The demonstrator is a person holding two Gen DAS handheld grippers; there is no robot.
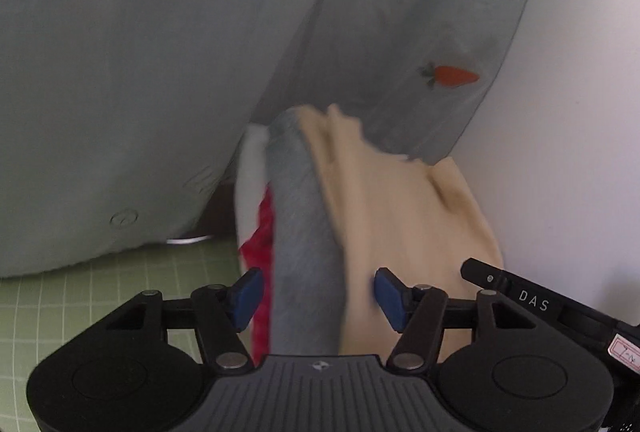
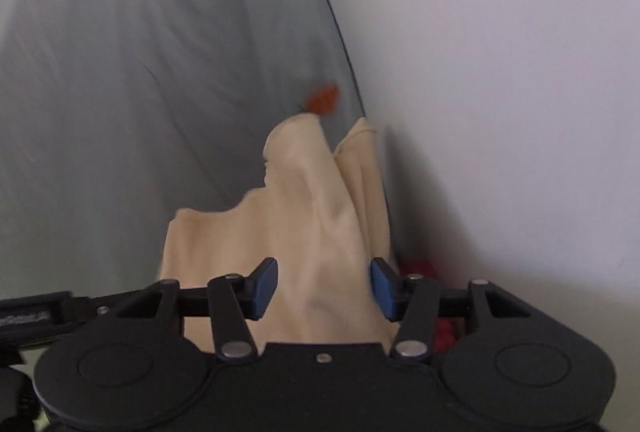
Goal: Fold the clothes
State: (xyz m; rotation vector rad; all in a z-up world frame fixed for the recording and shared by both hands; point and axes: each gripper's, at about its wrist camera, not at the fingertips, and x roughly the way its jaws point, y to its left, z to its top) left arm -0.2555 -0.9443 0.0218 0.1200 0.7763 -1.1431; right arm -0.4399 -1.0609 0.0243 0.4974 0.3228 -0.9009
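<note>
From the left wrist view my left claw (image 1: 318,298) stands spread wide, its blue pads (image 1: 248,296) apart with a grey garment (image 1: 300,232) running up between them and not pinched, so I read it as holding nothing; beside that grey roll lie a cream garment (image 1: 400,216) on one side and a scrap of red cloth (image 1: 264,232) with a white layer on the other. My right claw (image 2: 324,290) is likewise spread, the cream garment (image 2: 312,224) bulging up between its pads (image 2: 266,286) without either pad pressing it that I can see. The clothes sit heaped at the far edge of the green gridded bench (image 1: 120,296), right against a pale grey sheet (image 1: 160,52) with a small carrot print (image 1: 454,76) and a white wall (image 2: 500,72) beyond. My worry is that closing either claw now would catch several layers at once, grey and cream together, since they overlap just where the pads stand; lifting then would drag the whole heap. The grey sheet hangs touching the pile, so a deep reach could snag it too. Both views are blurred, so I cannot tell where any hem or sleeve lies, and a blind grab would give a crooked fold
</note>
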